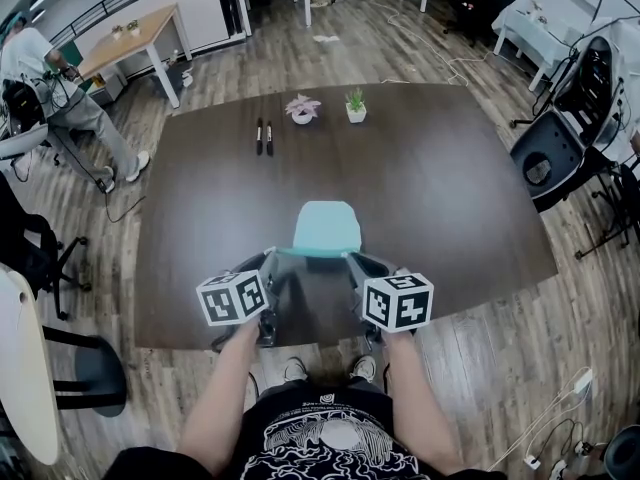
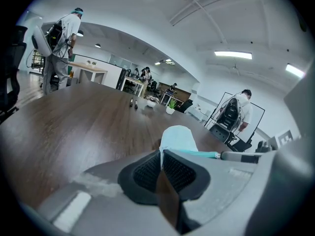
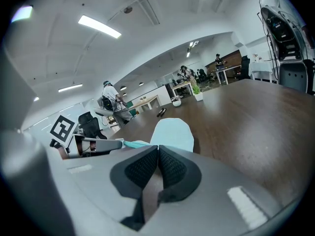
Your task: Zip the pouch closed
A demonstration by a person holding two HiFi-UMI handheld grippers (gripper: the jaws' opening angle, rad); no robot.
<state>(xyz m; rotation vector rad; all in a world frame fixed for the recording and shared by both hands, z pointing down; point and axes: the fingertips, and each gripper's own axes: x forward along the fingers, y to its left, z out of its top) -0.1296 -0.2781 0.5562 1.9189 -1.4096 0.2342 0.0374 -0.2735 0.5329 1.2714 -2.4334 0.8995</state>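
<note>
We judged pouch [image 1: 326, 230] soft, light, floppy; left gripper [image 2: 161, 156] and right gripper [image 3: 157, 151] each pinched its near edge, best hold.

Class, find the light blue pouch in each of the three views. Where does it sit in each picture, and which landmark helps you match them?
Head view: the pouch lies just below the picture's centre.
Left gripper view: low centre, slightly right.
Right gripper view: low centre.
Shared landmark: the potted plant, standing beyond the pouch in all three.
</note>
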